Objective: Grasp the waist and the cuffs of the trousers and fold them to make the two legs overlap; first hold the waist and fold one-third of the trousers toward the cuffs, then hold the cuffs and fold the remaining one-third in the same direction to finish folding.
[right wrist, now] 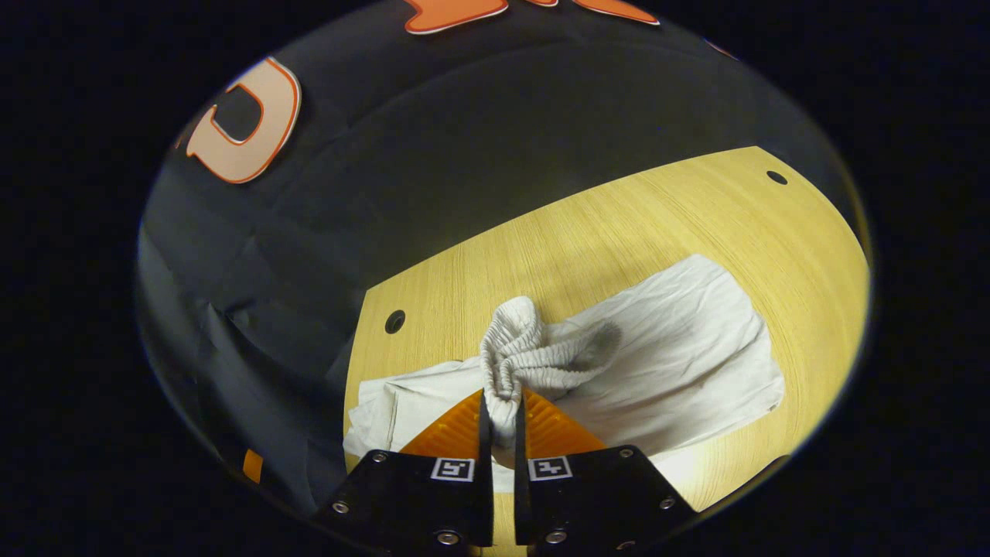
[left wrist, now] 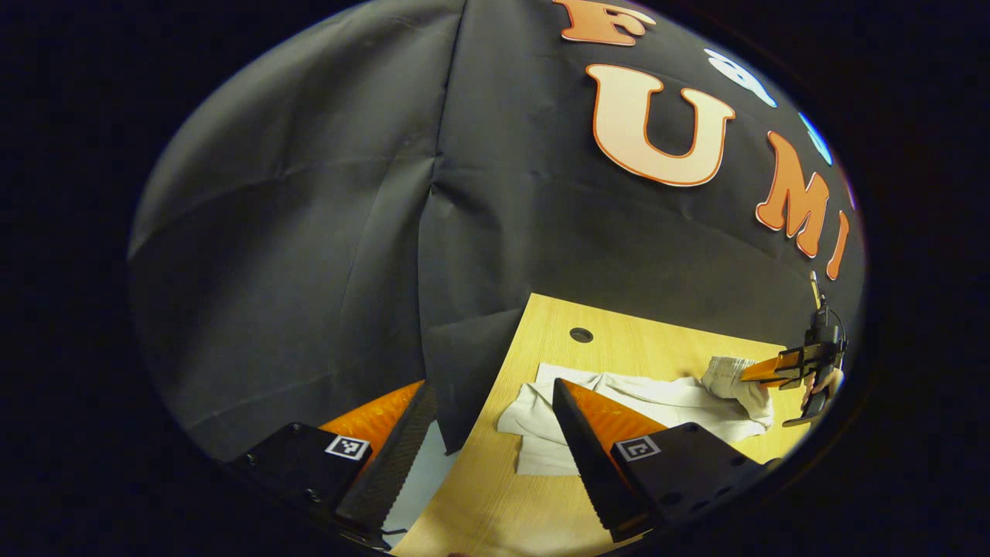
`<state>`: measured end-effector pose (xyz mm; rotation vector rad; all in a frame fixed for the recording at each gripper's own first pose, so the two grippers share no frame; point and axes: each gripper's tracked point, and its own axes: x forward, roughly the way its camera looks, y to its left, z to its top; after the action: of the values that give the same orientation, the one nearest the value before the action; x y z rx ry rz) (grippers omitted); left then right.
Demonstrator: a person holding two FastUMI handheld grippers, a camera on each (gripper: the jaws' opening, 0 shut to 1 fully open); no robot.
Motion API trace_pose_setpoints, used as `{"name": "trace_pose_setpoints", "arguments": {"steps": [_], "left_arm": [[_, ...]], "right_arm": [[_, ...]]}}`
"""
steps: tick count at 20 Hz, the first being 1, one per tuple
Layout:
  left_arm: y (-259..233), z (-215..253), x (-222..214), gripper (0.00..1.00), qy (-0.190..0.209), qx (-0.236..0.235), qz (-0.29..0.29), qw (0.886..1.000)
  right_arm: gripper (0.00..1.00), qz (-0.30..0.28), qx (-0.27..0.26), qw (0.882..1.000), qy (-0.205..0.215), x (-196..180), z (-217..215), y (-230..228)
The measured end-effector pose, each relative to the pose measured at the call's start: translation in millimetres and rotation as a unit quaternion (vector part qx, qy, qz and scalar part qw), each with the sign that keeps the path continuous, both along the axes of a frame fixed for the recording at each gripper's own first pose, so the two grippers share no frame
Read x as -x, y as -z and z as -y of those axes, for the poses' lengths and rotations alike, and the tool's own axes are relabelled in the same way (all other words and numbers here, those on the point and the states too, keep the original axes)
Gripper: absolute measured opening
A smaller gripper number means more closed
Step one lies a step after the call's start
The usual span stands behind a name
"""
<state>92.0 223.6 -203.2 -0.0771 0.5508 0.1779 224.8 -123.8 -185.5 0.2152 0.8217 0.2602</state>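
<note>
Right gripper [right wrist: 501, 422] pinches the gathered elastic waist [right wrist: 518, 352] of the pale trousers [right wrist: 681, 363], lifting it above the wooden table [right wrist: 619, 224]; left gripper [left wrist: 487, 433] hangs spread wide near the table's edge, empty; trouser legs lie flat on the tabletop.

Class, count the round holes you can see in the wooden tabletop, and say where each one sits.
2. In the right gripper view, one dark round hole sits near the light wooden tabletop's left back corner, another hole near its right back corner. The white trousers may hide others.
</note>
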Motion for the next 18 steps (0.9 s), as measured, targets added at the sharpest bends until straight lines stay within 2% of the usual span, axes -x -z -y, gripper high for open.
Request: {"name": "trace_pose_setpoints", "arguments": {"steps": [2, 3, 5, 6, 7, 9, 11, 13, 18], "left_arm": [[6.9, 0.1, 5.7, 1.00, -0.003, 0.013, -0.009, 1.000], [12.5, 1.4, 7.3, 1.00, -0.004, 0.019, -0.014, 1.000], [19.9, 4.2, 11.3, 1.00, -0.004, 0.031, -0.023, 0.999], [24.4, 6.7, 11.5, 1.00, -0.005, 0.039, -0.026, 0.999], [28.0, 9.8, 11.2, 1.00, -0.004, 0.046, -0.029, 0.999], [43.8, 12.6, 16.5, 1.00, -0.010, 0.062, -0.048, 0.997], [55.4, 21.9, 25.9, 1.00, -0.018, 0.105, -0.066, 0.992], [67.4, 39.6, 27.2, 1.00, -0.032, 0.167, -0.080, 0.982], [93.2, 76.2, 29.6, 1.00, -0.086, 0.330, -0.097, 0.935]], "right_arm": [[0.18, -0.013, 0.000, 1.000, -0.012, 0.6, 0.3, -0.2], [0.14, -0.017, -0.002, 1.000, -0.019, -0.3, 0.8, 0.9], [0.51, -0.023, -0.015, 0.999, -0.034, -2.9, -1.5, -3.6], [0.60, -0.024, -0.020, 0.999, -0.038, -4.7, -0.9, -7.0], [0.79, -0.025, -0.024, 0.998, -0.043, -1.0, -0.1, -8.5], [0.94, -0.029, -0.023, 0.998, -0.048, 3.5, 1.6, -5.3], [0.98, -0.031, -0.023, 0.998, -0.054, 12.6, -8.0, 4.5], [0.99, -0.037, -0.026, 0.998, -0.054, 16.5, -1.3, 6.1], [0.98, -0.068, -0.029, 0.996, -0.051, 24.3, 32.4, 15.3]]}}
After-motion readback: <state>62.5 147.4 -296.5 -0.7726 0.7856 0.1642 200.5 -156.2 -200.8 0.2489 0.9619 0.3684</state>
